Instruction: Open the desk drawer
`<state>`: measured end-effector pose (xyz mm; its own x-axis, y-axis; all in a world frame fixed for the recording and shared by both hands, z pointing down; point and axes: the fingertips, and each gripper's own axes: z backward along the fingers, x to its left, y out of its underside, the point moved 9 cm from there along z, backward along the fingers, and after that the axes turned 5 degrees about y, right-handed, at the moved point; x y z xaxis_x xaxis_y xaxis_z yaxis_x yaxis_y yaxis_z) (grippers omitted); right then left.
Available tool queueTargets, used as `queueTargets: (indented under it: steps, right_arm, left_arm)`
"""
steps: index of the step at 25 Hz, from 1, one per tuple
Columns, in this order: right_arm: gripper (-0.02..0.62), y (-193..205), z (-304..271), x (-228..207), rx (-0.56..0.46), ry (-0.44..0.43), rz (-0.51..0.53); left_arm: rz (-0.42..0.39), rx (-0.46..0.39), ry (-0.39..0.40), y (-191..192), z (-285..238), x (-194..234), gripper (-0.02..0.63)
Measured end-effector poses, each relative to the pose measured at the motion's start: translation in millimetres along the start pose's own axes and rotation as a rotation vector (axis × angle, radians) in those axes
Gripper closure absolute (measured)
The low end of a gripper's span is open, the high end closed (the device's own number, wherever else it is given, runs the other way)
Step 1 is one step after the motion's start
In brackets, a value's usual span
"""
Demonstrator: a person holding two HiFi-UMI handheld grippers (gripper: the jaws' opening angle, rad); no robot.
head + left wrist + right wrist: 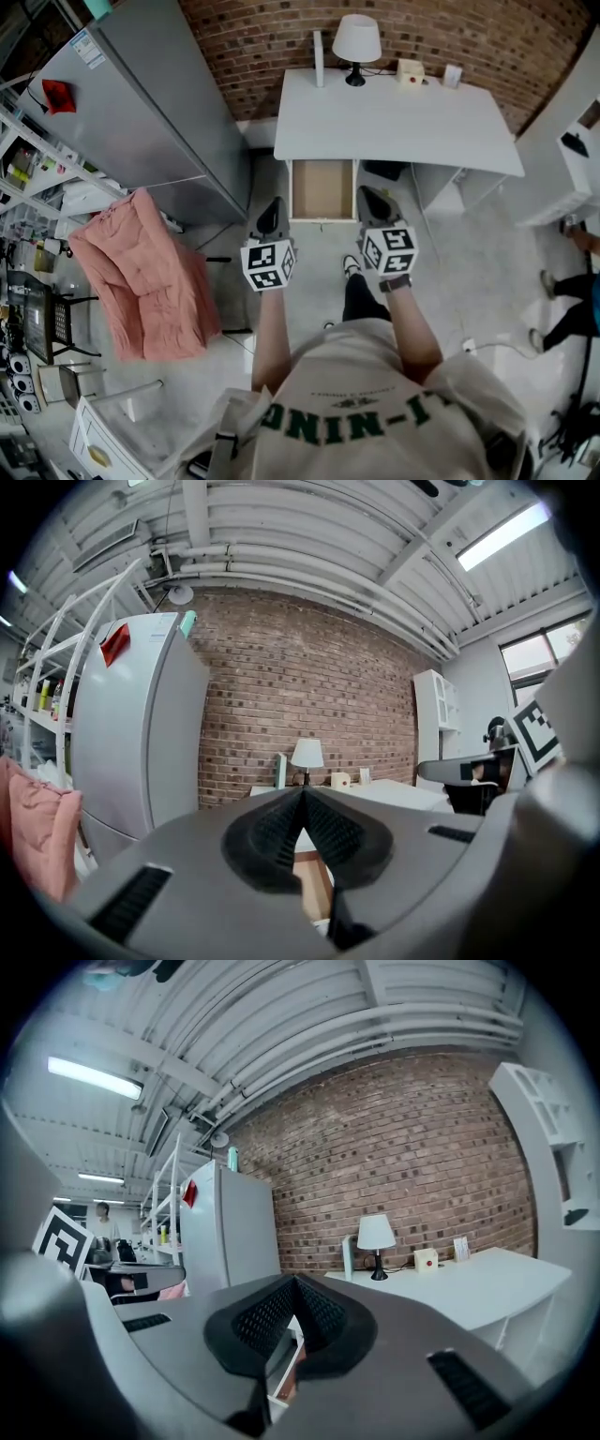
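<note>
In the head view a white desk (394,122) stands against the brick wall. Its drawer (322,189) is pulled out at the desk's left end and shows a bare wooden bottom. My left gripper (273,217) hovers just left of the drawer's front, and my right gripper (375,204) just right of it. Neither touches the drawer. In the left gripper view the left gripper (303,791) has its jaws shut tip to tip on nothing, with the drawer (311,872) below. The right gripper (294,1281) is likewise shut and empty, the drawer (284,1374) beneath it.
A tall grey fridge (159,103) stands left of the desk. A pink cloth (141,272) hangs over a chair at the left. On the desk are a lamp (357,42) and small boxes. A white cabinet (572,159) and another person's legs (572,319) are at the right.
</note>
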<state>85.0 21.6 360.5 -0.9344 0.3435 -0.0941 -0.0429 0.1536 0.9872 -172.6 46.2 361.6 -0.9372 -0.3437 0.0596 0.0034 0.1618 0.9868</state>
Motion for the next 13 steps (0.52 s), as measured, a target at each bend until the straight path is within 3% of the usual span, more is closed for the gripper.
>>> queueTargets:
  steps: [13]
  right_arm:
    - [0.594, -9.7, 9.0, -17.7, -0.005, -0.003, 0.001]
  left_arm:
    - [-0.003, -0.041, 0.004, -10.5, -3.1, -14.2, 0.604]
